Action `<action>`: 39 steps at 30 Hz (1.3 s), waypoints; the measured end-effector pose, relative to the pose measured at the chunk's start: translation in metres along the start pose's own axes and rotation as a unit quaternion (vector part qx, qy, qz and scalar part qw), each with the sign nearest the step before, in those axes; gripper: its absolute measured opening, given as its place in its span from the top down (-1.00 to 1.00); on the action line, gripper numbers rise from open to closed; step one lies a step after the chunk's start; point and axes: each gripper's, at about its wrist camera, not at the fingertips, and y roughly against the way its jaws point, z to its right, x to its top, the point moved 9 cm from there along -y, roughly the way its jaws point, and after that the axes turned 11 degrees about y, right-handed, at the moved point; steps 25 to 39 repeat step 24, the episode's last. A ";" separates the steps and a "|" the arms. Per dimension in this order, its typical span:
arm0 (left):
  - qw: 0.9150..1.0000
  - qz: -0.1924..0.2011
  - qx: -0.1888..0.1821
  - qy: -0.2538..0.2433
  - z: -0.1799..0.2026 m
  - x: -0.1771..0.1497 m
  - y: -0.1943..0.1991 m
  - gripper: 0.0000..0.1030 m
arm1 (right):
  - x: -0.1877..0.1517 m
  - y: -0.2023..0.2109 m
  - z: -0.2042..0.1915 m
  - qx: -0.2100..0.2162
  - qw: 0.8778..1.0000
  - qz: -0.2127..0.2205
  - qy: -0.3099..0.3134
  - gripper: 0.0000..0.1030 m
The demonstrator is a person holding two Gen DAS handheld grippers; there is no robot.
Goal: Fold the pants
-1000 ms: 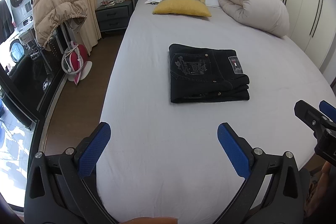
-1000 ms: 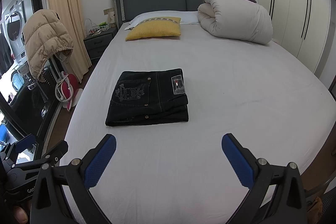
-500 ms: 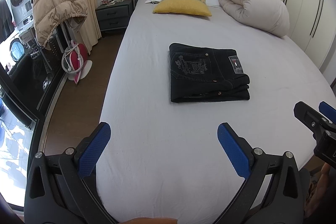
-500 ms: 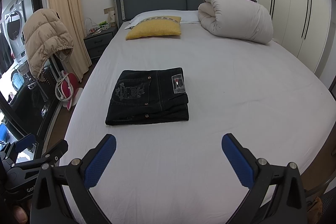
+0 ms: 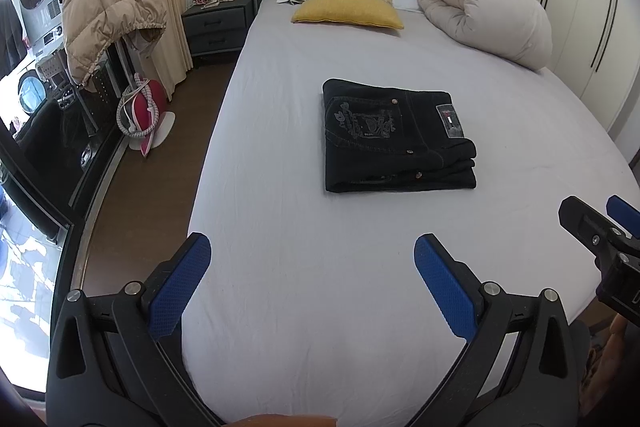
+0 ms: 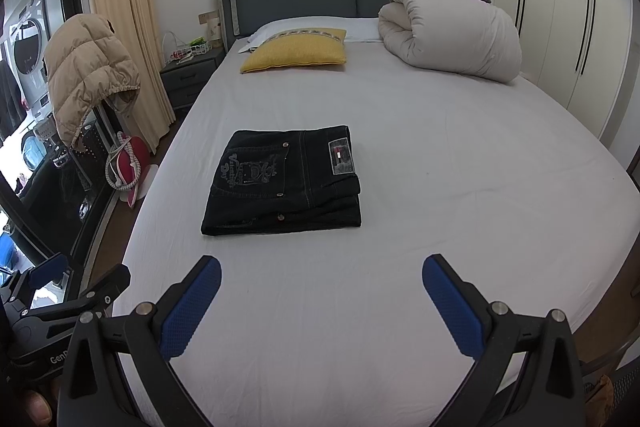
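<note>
Black denim pants (image 5: 394, 137) folded into a compact rectangular stack, flat on white bed sheet (image 5: 320, 267), mid-bed. Stacked fold edges face near side. Back pocket up: pale embroidered lettering, not legible; metal rivets; rectangular grey waistband patch with small red-white-blue mark (image 6: 341, 156). Denim matte, contrast stitching; sheet smooth with faint creases. Left gripper (image 5: 312, 277) and right gripper (image 6: 321, 297): black frames, blue textured fingers (image 6: 191, 311) spread wide, holding nothing, hovering over near bed edge, well apart from pants. "Gen…" printed partially on left gripper body.
</note>
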 end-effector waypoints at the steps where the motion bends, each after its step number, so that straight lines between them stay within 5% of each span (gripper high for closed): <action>1: 1.000 0.000 0.000 0.000 0.000 0.000 0.000 -1.00 | 0.000 0.000 0.000 0.000 1.000 0.000 0.000 -1.00; 39: 1.000 -0.004 -0.002 -0.001 0.000 -0.002 -0.004 -1.00 | -0.005 -0.003 0.001 0.002 1.000 -0.004 0.003 -1.00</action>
